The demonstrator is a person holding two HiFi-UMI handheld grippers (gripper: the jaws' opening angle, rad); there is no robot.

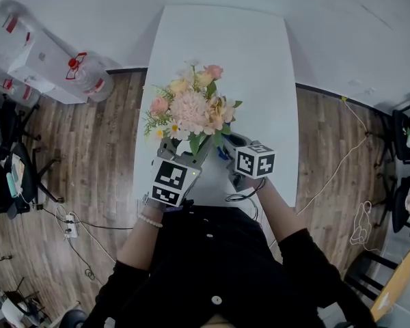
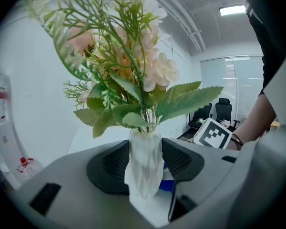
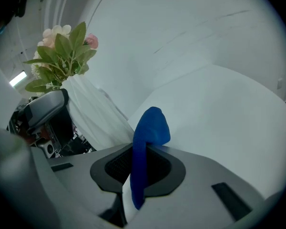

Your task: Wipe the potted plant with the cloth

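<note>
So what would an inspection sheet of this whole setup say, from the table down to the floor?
Surface: white table; the plant stands at the person's end.
Job's things: potted plant, flowers and leaves in a white vase; blue cloth.
Clutter: nothing seen on the table.
Grippers: left gripper, jaws closed on the white vase; right gripper, jaws closed on the blue cloth, beside the vase.
Cables: black cable looped under the right gripper; power strip with cords on the floor at left; white cord on the floor at right.
Surroundings: wood floor, office chairs, large water bottle.
</note>
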